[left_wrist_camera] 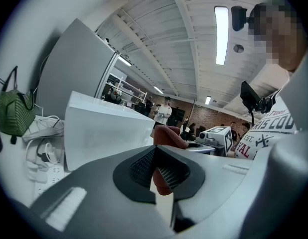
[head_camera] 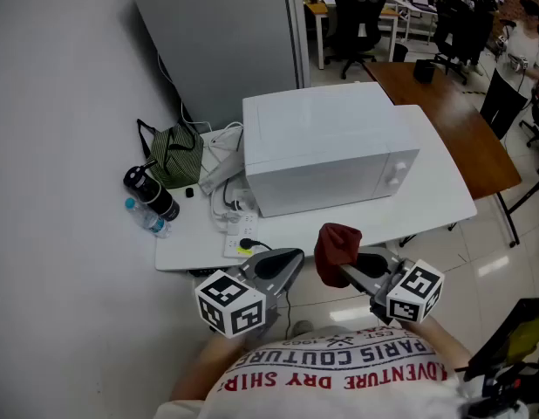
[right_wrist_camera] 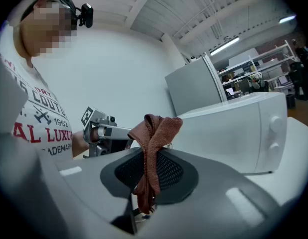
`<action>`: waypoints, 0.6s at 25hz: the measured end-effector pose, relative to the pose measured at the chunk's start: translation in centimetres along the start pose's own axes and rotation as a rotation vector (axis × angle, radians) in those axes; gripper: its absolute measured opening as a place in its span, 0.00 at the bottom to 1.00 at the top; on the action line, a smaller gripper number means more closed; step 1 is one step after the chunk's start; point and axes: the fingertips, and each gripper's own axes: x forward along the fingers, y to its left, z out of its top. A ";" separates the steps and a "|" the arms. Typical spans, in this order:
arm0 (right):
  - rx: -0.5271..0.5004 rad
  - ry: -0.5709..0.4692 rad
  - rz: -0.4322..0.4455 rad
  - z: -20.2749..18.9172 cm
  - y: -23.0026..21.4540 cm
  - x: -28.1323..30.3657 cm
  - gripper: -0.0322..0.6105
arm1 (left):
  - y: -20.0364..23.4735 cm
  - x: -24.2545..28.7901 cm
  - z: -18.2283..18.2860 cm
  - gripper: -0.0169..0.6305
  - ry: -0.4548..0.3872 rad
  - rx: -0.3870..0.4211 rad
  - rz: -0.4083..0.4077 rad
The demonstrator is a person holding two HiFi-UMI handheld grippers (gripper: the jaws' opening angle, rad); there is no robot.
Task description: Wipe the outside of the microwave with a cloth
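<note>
The white microwave (head_camera: 326, 151) stands on a white table (head_camera: 431, 190), its door and knobs facing the person. In front of the table edge, my right gripper (head_camera: 344, 271) is shut on a red-brown cloth (head_camera: 337, 244). In the right gripper view the cloth (right_wrist_camera: 154, 133) hangs bunched between the pads of the right gripper (right_wrist_camera: 146, 156), with the microwave (right_wrist_camera: 243, 133) beyond it. My left gripper (head_camera: 291, 258) is beside it to the left, below table level. In its own view the left gripper (left_wrist_camera: 154, 151) has its jaws together and nothing in them; the cloth (left_wrist_camera: 169, 133) shows just past them.
Left of the microwave lie a green bag (head_camera: 175, 155), a black bottle (head_camera: 152, 192), a power strip (head_camera: 239, 230) and cables. A grey panel (head_camera: 226, 42) stands behind. A brown table (head_camera: 444, 112) adjoins at the right, with chairs and people farther back.
</note>
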 end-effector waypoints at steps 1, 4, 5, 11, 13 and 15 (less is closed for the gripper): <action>-0.008 0.002 0.005 0.0 -0.2 0.9 0.12 | 0.6 -0.5 -0.1 0.04 -0.005 -0.005 0.015; -0.005 0.001 0.020 -0.1 -1.0 3.7 0.12 | 2.6 -2.2 -0.6 0.04 -0.018 -0.022 0.065; 0.004 -0.002 0.024 -0.2 -1.2 4.6 0.12 | 3.2 -2.9 -0.8 0.04 -0.022 -0.030 0.086; -0.074 0.015 0.055 -0.7 -2.2 11.0 0.12 | 6.4 -8.1 -1.9 0.04 -0.061 -0.080 0.226; -0.099 0.023 0.060 -1.2 -2.6 13.2 0.12 | 7.1 -9.5 -2.4 0.04 -0.065 -0.097 0.265; -0.109 0.039 0.049 -2.1 -3.4 15.2 0.12 | 7.6 -10.8 -2.9 0.04 -0.066 -0.113 0.299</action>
